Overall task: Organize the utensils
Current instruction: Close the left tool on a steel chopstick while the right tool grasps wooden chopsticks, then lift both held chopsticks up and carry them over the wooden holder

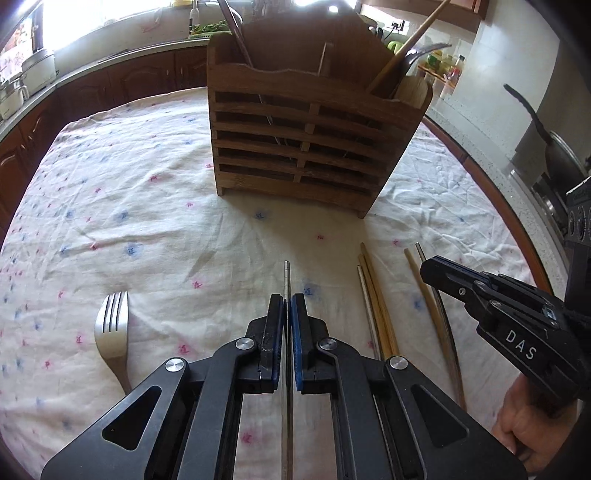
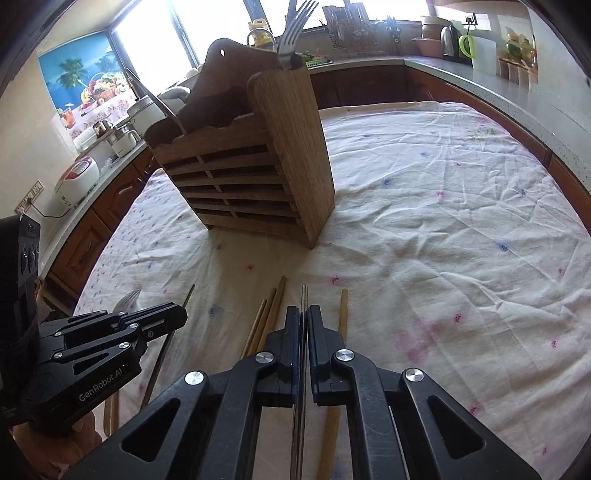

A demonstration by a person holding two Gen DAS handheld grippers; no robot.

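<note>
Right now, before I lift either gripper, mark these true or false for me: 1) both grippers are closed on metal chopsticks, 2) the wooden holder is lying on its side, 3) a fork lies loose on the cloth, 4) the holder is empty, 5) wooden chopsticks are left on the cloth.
1) True. The left gripper is shut on a metal chopstick, and the right gripper is shut on another metal chopstick.
2) False. The wooden holder stands upright on the tablecloth.
3) True. A fork lies on the cloth, left of the left gripper.
4) False. It already holds utensils, including an upright fork.
5) True. Wooden chopsticks lie between the two grippers.
</note>
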